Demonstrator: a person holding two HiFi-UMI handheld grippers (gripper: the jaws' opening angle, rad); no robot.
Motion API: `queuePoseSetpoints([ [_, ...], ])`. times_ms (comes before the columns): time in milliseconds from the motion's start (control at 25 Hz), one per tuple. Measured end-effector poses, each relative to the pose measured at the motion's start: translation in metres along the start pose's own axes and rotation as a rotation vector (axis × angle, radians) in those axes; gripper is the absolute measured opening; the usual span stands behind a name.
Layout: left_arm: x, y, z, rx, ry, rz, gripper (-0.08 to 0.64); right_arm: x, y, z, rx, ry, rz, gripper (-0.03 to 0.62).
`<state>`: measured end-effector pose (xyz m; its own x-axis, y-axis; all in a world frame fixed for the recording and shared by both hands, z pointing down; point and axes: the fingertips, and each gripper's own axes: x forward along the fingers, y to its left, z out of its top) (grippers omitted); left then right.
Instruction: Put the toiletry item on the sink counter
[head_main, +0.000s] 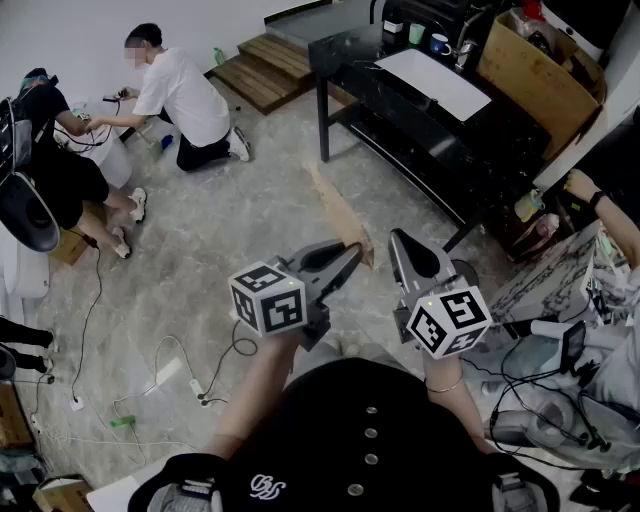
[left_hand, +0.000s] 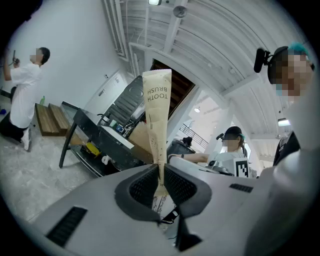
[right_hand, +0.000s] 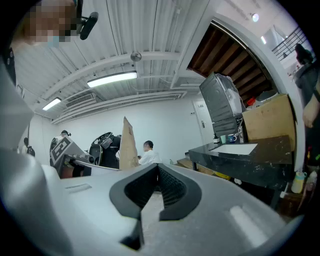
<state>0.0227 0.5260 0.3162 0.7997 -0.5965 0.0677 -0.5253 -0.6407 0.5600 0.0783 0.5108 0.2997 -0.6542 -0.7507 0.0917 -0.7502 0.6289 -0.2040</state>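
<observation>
Toothbrush packet (left_hand: 157, 112) stands pinched in the left tool (left_hand: 160, 169), lower end hidden.

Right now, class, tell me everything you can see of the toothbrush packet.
The toothbrush packet is a long, flat, tan sleeve that looks like kraft paper, printed TOOTH BRUSH in dark letters near its wider far end. It narrows toward the left tongs, which are shut on its lower part. It sticks straight out of them, held in the air; nothing else touches it.
</observation>
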Motion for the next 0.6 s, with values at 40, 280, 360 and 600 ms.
queuePoseSetpoints([
  [40,0.001,0.0,0.0,0.004,-0.003,0.004,0.041,0.0,0.0,-0.001,-0.001,0.007,0.007,0.003],
  [280,0.001,0.002,-0.001,-0.044,-0.044,0.009,0.041,0.003,0.015,-0.008,-0.016,0.03,0.055,0.003],
  [360,0.003,0.002,-0.005,-0.033,-0.038,0.017,0.041,0.002,0.016,-0.007,-0.025,0.031,0.058,0.003],
  [600,0.003,0.003,-0.007,-0.018,-0.012,0.012,0.041,0.008,0.014,-0.008,-0.02,0.039,0.058,0.003],
])
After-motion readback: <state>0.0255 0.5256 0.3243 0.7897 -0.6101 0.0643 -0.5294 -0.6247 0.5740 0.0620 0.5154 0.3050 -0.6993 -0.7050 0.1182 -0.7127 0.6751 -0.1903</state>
